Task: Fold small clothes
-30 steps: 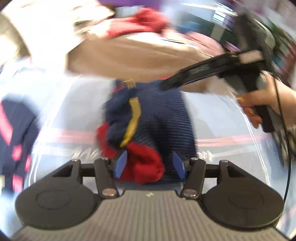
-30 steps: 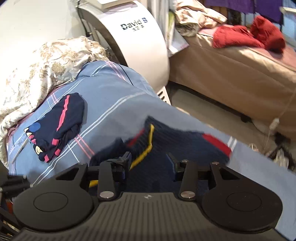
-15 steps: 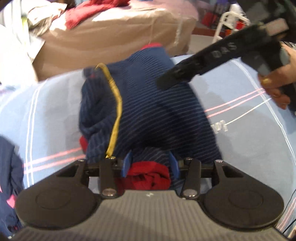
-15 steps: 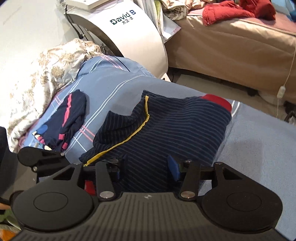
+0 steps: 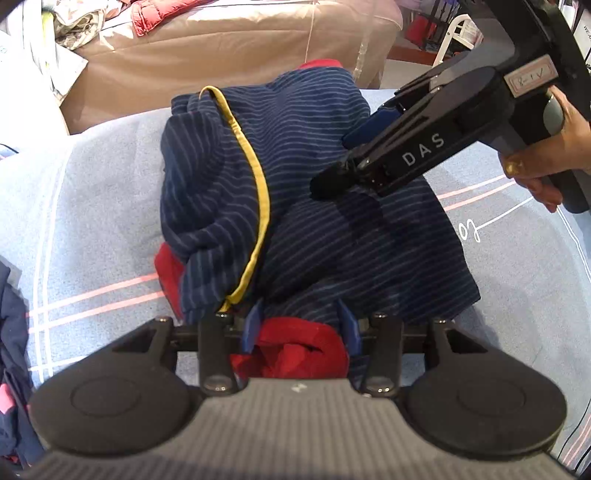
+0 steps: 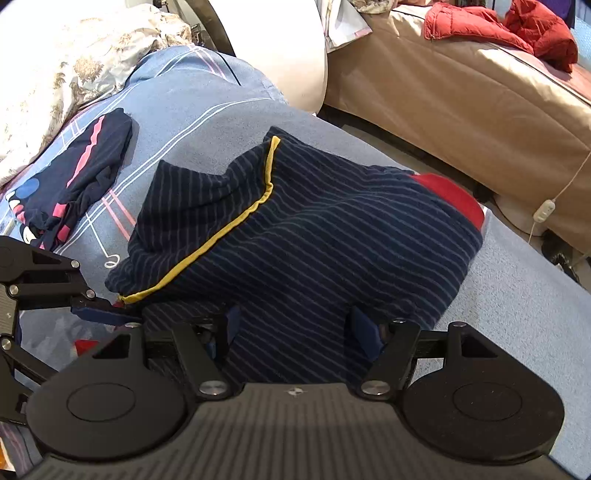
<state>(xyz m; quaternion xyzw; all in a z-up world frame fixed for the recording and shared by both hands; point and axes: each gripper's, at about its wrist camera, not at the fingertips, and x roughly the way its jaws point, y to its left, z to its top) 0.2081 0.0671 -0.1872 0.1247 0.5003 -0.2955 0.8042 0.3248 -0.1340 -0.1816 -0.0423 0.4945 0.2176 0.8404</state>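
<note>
A navy striped garment [image 5: 332, 221] with yellow trim and red cuffs lies bunched on the blue bedsheet [image 5: 92, 229]. It fills the middle of the right wrist view [image 6: 314, 236]. My left gripper [image 5: 299, 325] stands open at the garment's near edge, its blue pads either side of a red cuff [image 5: 291, 350]. My right gripper [image 6: 295, 332] is open over the garment's near hem. In the left wrist view it [image 5: 354, 162] hovers over the garment's right side, held by a hand.
A second small navy garment with pink stripes [image 6: 74, 177] lies at the left of the sheet. A floral quilt [image 6: 55, 74] is behind it. A tan-covered bed [image 6: 461, 85] with a red jacket [image 6: 509, 26] stands beyond the floor gap.
The garment was swung and laid down on the sheet, and it now lies still. Both grippers have come lower and closer to its near edge. The left gripper's jaws stay apart round the red cuff.
</note>
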